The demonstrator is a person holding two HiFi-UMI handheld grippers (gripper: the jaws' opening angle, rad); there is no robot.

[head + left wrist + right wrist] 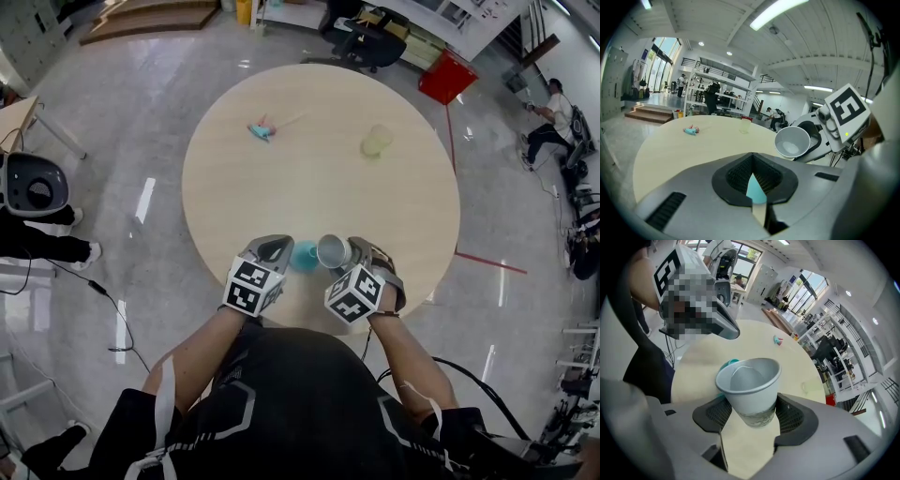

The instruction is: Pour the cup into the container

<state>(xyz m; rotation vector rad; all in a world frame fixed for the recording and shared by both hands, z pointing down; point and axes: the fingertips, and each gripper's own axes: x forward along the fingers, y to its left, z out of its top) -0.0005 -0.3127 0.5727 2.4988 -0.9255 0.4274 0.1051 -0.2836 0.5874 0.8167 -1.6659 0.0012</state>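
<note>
Overhead, the right tool (pixel 354 253) is clamping the tilted cup (pixel 333 251) beside the container (pixel 305 255) at the near edge of the counter (pixel 319 178), while only the view from the left tool (pixel 754 183) is showing its jaws pinching that container.

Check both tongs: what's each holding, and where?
Right tongs clamp the paper cup by its lower body. Left tongs pinch the teal container, apparently by its wall.

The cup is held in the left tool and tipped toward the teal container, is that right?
Not quite. The cup is held in the right tool, not the left; the right gripper view shows it between that tool's jaws. It is tipped toward the container.
</note>
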